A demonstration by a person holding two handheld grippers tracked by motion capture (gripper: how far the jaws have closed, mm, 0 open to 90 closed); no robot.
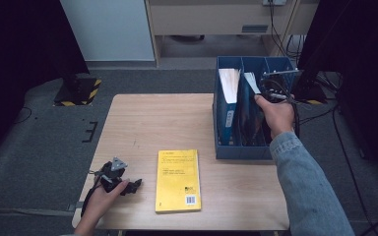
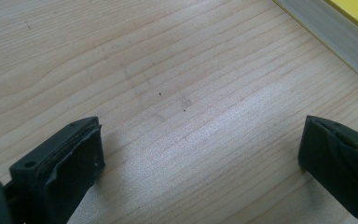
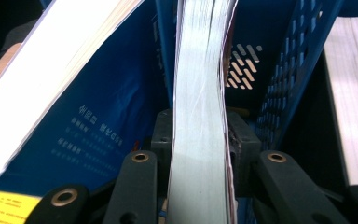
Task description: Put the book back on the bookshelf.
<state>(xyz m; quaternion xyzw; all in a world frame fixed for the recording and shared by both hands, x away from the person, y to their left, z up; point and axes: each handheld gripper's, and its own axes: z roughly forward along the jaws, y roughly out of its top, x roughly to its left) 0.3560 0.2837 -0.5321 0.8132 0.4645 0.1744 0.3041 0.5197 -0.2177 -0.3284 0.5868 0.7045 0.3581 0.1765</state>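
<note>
Gripping book (image 3: 198,116), right gripper (image 3: 199,135) fingers; neighbouring blue cover's print unreadable.

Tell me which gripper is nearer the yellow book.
Left. The left gripper rests on the table just beside the yellow book, jaws open. The right gripper is farther off in the blue file rack, shut on a book.

Overhead camera is looking down my table (image 1: 142,123); my gripper cameras are sitting close, probably sharing its yellow book (image 1: 178,180).
</note>
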